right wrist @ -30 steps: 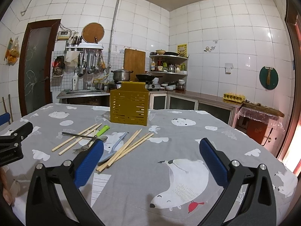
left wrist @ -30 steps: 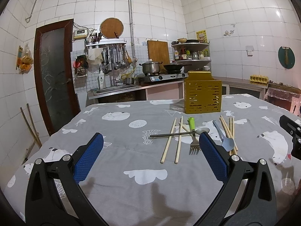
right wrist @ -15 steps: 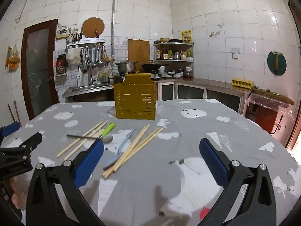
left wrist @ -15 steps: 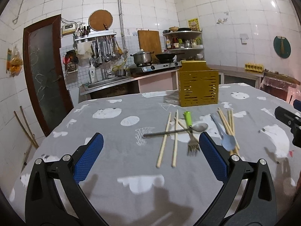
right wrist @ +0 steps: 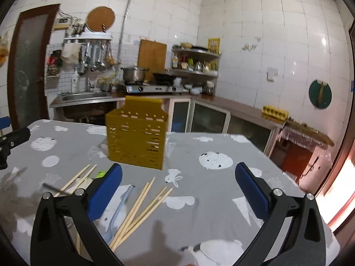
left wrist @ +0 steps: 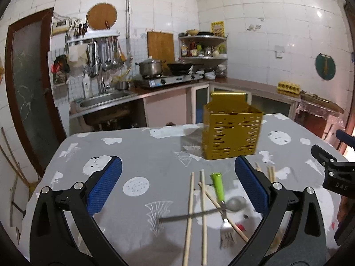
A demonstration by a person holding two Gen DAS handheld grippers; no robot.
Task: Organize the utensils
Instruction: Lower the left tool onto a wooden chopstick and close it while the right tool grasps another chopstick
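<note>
Grey tabletop (left wrist: 155, 155) utensils are looming larger as both grippers, left gripper (left wrist: 177, 186) and right gripper (right wrist: 178, 186), are closing in, jaws spread, nearing chopsticks (right wrist: 142, 210).

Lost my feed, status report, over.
Left gripper and right gripper: jaws open, empty. Chopsticks, fork, spoon loose before yellow caddy. Spoon crosses chopsticks.

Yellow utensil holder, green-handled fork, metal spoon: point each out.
yellow utensil holder (left wrist: 231, 136), left wrist view, slotted front wall
green-handled fork (left wrist: 217, 188), left wrist view, green handle
metal spoon (left wrist: 236, 203), left wrist view, bowl
</note>
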